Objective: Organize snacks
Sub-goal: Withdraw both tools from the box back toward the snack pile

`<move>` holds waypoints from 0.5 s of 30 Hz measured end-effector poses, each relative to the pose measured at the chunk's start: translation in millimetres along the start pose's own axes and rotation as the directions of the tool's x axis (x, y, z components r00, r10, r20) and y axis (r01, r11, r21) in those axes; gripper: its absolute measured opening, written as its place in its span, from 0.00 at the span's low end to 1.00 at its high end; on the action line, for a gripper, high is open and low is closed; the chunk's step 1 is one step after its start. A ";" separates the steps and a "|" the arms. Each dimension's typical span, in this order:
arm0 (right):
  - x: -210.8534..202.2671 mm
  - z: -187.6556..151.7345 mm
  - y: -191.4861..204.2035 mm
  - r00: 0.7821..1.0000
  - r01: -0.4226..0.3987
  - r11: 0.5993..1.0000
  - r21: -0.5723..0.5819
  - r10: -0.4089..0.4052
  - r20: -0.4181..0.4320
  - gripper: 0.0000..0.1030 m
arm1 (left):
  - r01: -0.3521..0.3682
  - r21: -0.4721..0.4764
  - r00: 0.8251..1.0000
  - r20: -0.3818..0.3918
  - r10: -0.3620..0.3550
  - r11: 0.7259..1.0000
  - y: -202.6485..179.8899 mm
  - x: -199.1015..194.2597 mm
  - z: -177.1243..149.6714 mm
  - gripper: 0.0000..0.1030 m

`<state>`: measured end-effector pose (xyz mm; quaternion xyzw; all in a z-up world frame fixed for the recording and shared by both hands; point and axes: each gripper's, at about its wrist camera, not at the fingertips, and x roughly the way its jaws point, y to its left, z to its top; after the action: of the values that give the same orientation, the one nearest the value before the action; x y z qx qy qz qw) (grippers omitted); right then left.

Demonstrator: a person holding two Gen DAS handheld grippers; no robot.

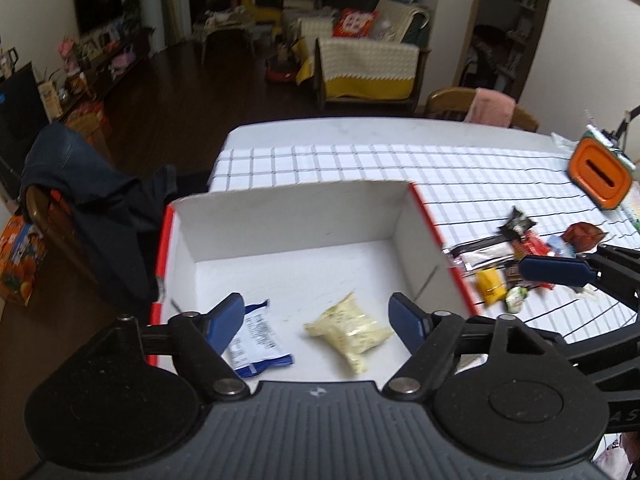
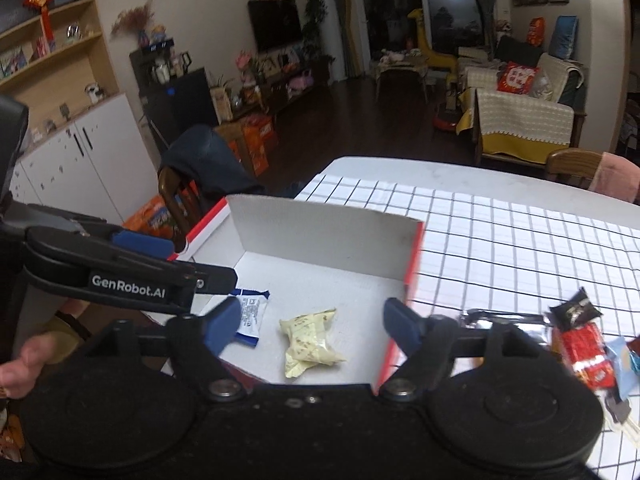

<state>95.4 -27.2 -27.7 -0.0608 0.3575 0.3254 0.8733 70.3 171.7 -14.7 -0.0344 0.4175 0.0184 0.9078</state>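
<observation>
- Black plastic and blue rubber make up the left gripper (image 1: 316, 322), which is hanging over the near part of the white cardboard box with red outer sides (image 1: 280, 204); its jaws are standing wide apart with nothing between the pads.
- Below and between those pads, inside the box, a white-and-blue foil snack packet (image 1: 256, 340) is lying flat on the box floor at the left, and a pale yellow crinkled snack packet (image 1: 352, 332) is lying just beside it at the right (the two are apart, not touching).
- In the right wrist view the right gripper (image 2: 312, 326) is likewise hovering over the near edge of the box (image 2: 320, 236), jaws released and empty, with the yellow packet (image 2: 308, 344) and the blue-and-white packet (image 2: 250, 314) showing below it.
- A person's hand (image 2: 20, 360) is showing at the left edge of that view, behind the left gripper's black arm.
- Right of the box, on the white tablecloth with a black grid (image 1: 460, 168), a loose heap of mixed small snack wrappers (image 1: 508, 256) is waiting outside the box.
- Farther along the table, an orange rectangular container with a dark slot (image 1: 598, 174) is standing near the right edge.
- Beyond the table, a wooden chair draped with dark clothing (image 1: 80, 200) is standing at the left.
</observation>
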 end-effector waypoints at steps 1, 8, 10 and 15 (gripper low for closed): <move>-5.4 -1.9 -2.8 1.000 0.005 1.000 -0.002 -0.005 0.007 0.79 | 0.008 0.006 1.000 0.011 -0.008 1.000 -4.3 -1.9 -0.8 0.81; -32.8 -16.4 -25.7 0.998 0.051 0.999 0.019 -0.051 0.031 0.88 | 0.060 0.043 0.997 0.053 -0.062 0.997 -43.4 -9.4 -5.7 0.84; -40.1 -20.9 -34.4 0.997 0.064 0.998 0.024 -0.065 0.033 0.91 | 0.069 0.054 0.996 0.060 -0.072 0.996 -55.5 -8.7 -6.6 0.84; -56.4 -36.5 -62.0 0.995 0.095 0.994 0.058 -0.096 0.026 0.96 | 0.089 0.092 0.993 0.072 -0.096 0.992 -89.8 -5.6 -11.5 0.90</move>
<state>81.9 -117.6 -24.9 -0.0483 0.3506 0.2738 0.8943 63.6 81.2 -13.7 -0.0127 0.3807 -0.0411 0.9237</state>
